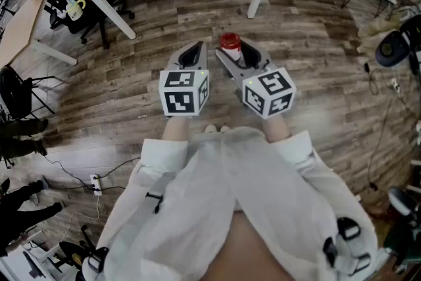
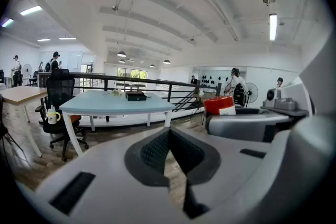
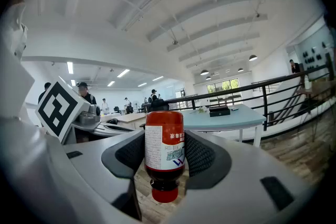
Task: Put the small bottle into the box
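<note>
R gripper (image 3: 166, 153) clamps the small bottle (image 3: 164, 140), cap down, pads on both sides. L gripper (image 2: 168, 138): we see jaws closed together, nothing betw. them.

The right claw (image 1: 231, 53) is hiding most of the small bottle (image 1: 229, 41) from the head view, only its red end showing. Its label print (image 3: 169, 153) and the black object (image 2: 136, 95) on the far tabletop (image 2: 100, 105) are appearing too small to make out.
</note>
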